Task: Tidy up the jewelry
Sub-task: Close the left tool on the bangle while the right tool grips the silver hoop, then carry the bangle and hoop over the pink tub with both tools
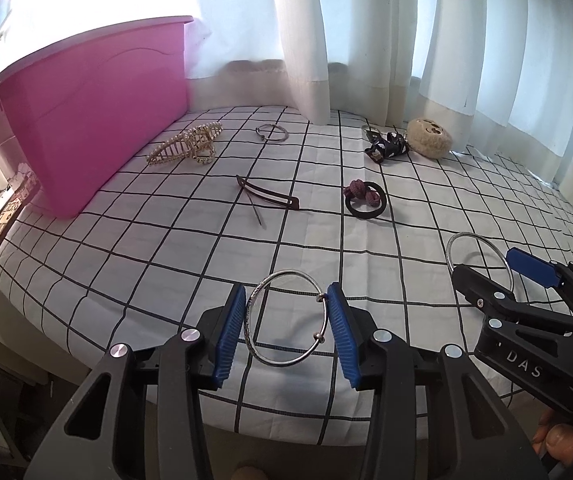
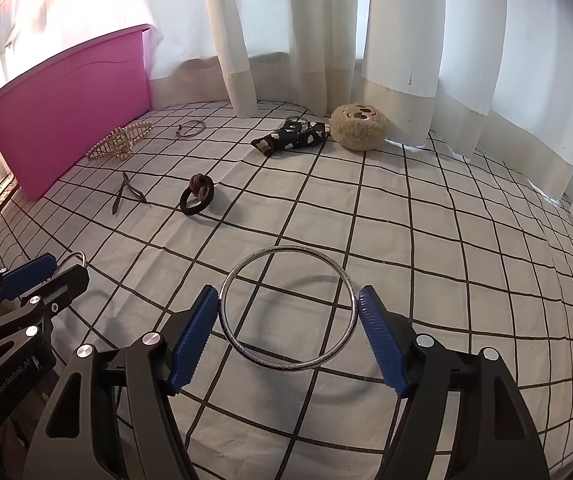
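Observation:
A silver bangle with small beads hangs just above the checked cloth, and my left gripper is shut on it, a blue pad pressing each side. Its shadow lies on the cloth underneath. A larger plain silver bangle sits across my right gripper, which is shut on it at the pad tips, slightly off the cloth. In the left wrist view the right gripper shows at the right with that bangle. In the right wrist view the left gripper shows at the lower left.
A pink bin stands at the back left, with a flat decorated piece beside it. On the cloth lie a pearl claw clip, a thin bangle, a brown snap clip, a knotted hair tie, a patterned bow and a fluffy round piece. Curtains hang behind.

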The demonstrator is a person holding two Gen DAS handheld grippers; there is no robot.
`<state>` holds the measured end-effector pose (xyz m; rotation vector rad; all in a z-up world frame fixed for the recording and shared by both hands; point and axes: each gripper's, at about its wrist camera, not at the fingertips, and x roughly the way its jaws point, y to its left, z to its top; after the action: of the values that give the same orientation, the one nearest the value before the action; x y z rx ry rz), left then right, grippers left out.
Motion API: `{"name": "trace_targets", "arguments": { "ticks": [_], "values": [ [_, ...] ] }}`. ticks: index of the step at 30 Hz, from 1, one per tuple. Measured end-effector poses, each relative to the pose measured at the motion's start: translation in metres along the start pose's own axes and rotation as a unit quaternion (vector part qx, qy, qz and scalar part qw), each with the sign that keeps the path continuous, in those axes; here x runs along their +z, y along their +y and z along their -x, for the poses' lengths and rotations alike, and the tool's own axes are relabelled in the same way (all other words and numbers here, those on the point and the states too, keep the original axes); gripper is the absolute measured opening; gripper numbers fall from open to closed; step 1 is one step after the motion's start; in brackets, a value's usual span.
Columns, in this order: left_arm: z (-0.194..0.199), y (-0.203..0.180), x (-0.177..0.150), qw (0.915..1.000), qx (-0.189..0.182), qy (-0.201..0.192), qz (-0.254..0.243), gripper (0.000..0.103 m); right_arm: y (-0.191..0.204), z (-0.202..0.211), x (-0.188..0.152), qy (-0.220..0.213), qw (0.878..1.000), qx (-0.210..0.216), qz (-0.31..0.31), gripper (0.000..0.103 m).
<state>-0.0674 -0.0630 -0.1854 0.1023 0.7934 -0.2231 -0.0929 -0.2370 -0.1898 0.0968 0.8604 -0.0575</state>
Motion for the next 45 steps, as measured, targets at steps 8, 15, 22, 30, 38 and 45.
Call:
{"name": "trace_targets", "arguments": {
  "ticks": [8, 15, 22, 30, 38, 45],
  "values": [
    [0.022, 0.008, 0.023, 0.9998, 0.010, -0.016, 0.011, 0.041, 0.005, 0.023, 0.025, -0.017, 1.000, 0.009, 0.016, 0.070],
    [0.053, 0.014, 0.054, 0.9989, 0.024, -0.034, 0.024, 0.041, 0.015, 0.051, 0.061, -0.039, 0.998, 0.036, 0.035, 0.070],
    [0.091, 0.035, 0.089, 0.9965, 0.043, -0.053, 0.048, 0.041, 0.038, 0.079, 0.110, -0.065, 0.993, 0.068, 0.069, 0.070],
    [0.107, 0.085, 0.150, 0.9924, 0.059, -0.073, 0.079, 0.041, 0.083, 0.087, 0.181, -0.103, 0.986, 0.097, 0.091, 0.070],
    [0.102, 0.156, 0.221, 0.9878, 0.072, -0.111, 0.081, 0.041, 0.152, 0.068, 0.259, -0.126, 0.980, 0.115, 0.100, 0.070],
    [0.085, 0.222, 0.261, 0.9840, 0.088, -0.123, 0.094, 0.041, 0.215, 0.045, 0.313, -0.140, 0.974, 0.137, 0.117, 0.070]
  ]
}}
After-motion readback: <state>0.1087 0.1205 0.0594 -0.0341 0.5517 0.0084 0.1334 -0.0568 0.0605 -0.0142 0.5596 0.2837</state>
